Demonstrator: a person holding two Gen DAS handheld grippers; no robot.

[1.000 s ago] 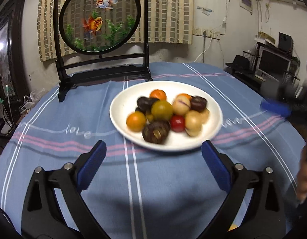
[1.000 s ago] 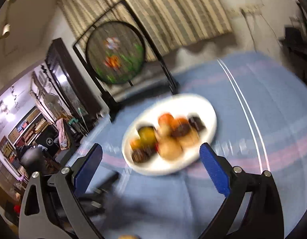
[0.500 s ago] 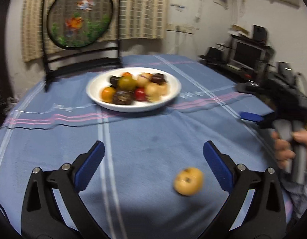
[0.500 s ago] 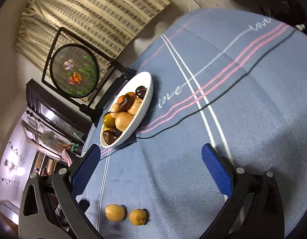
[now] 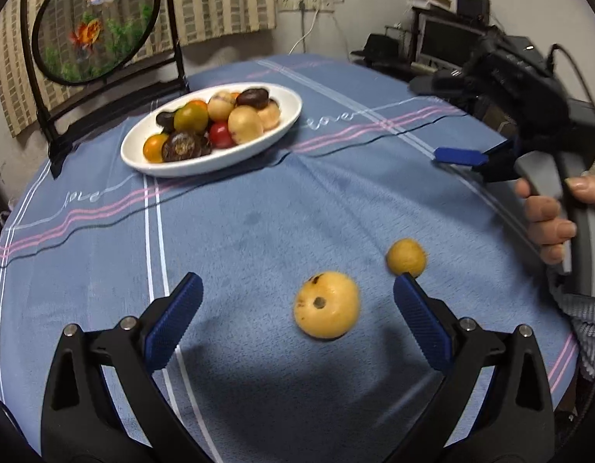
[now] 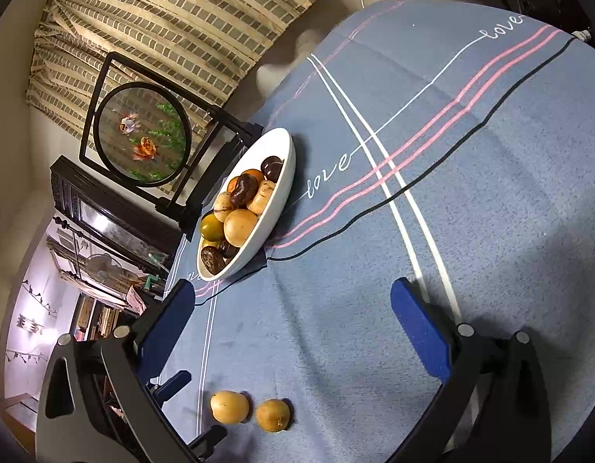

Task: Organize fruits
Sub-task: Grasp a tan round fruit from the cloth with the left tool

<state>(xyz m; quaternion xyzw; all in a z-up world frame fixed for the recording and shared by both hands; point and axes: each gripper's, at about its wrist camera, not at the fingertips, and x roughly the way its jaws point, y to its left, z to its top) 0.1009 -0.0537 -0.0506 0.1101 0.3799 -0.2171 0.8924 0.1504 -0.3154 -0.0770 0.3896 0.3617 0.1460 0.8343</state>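
Two yellow fruits [image 5: 326,305] left on the cloth, rest piled in the white dish [image 5: 282,131]. Left gripper [image 5: 297,308], wide open and empty, brackets one; right gripper [image 6: 293,328] also open, empty.

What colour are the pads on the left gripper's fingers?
Blue pads on black arms; the left wrist view shows them best.

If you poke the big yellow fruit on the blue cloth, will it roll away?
Probably a little. The big yellow fruit looks round and lies loose on the cloth, so a poke could send it rolling. The fuzzy-looking cloth may slow it. The open left tongs sit either side, not touching it.
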